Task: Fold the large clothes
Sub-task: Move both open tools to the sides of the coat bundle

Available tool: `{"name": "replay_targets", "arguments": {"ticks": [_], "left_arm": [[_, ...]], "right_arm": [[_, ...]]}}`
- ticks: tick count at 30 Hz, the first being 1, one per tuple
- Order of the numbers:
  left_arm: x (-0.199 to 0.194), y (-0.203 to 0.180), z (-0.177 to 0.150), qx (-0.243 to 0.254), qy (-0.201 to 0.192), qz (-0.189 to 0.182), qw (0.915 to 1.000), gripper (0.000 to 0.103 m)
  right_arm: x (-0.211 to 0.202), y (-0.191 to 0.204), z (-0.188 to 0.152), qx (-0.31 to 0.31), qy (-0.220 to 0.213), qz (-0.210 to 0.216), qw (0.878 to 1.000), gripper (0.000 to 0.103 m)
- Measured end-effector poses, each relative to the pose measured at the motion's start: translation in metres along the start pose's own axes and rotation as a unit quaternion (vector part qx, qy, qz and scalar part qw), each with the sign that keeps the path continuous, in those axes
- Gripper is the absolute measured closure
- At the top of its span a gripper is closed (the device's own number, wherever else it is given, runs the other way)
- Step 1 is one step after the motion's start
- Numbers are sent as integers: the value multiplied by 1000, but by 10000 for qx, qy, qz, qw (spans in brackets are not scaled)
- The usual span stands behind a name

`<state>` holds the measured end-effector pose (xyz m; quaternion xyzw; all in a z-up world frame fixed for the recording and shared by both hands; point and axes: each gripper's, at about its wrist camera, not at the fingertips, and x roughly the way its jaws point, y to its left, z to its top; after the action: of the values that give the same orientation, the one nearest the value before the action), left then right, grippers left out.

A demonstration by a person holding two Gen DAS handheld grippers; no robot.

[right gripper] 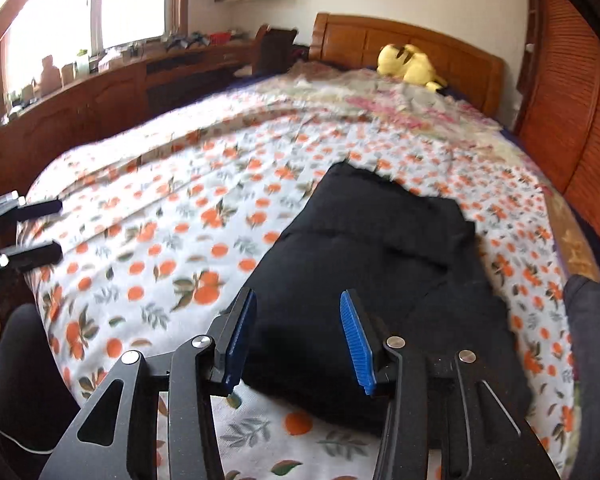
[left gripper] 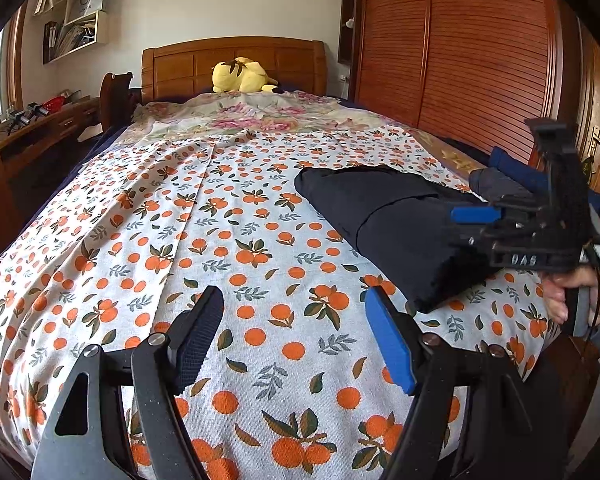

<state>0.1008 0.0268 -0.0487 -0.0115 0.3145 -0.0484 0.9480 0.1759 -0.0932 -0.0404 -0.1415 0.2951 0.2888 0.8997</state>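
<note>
A black garment (left gripper: 384, 224), folded into a thick bundle, lies on the right side of the bed; it also shows in the right wrist view (right gripper: 364, 272). My left gripper (left gripper: 296, 340) is open and empty, above the orange-print sheet to the left of the garment. My right gripper (right gripper: 296, 340) is open and empty, its jaws spread just above the garment's near end. In the left wrist view the right gripper (left gripper: 476, 224) sits over the garment's right end. In the right wrist view the left gripper (right gripper: 40, 228) shows at the far left edge.
The bed (left gripper: 180, 240) has an orange-print sheet and a floral blanket (left gripper: 252, 116) at the far end. A yellow plush toy (left gripper: 242, 76) lies by the wooden headboard. A wooden wardrobe (left gripper: 460, 60) stands right of the bed, a desk (right gripper: 100, 84) under the window on the left.
</note>
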Motion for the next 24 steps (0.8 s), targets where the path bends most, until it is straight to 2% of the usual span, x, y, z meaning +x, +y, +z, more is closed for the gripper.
{"name": "replay_targets", "arguments": {"ticks": [5,11,14,19,22,24], "left_arm": [[4,2,-1,-11,46,9,10000,29],[14,0,-1,5,128,6,9999,29],[18,-4,-1,46,126,-38,9999,29],[32,-13,4,108,162,-125,9997,29],[44,-20,9,158,197,-208,9995,29],[51,-26,12,216,222,-255,9992,29]], "right_arm": [[32,-7,-27,98,398,46,9991,58],[32,-17,-35,247,282,114,9992,58],[8,-18,-29,282,96,52,9995,58],[-27,-49,-33,389,-84,-425,9983,58],[-30,-75,-41,597,-35,-721,9956,58],[-27,-85,-46,719,39,-722,9948,58]]}}
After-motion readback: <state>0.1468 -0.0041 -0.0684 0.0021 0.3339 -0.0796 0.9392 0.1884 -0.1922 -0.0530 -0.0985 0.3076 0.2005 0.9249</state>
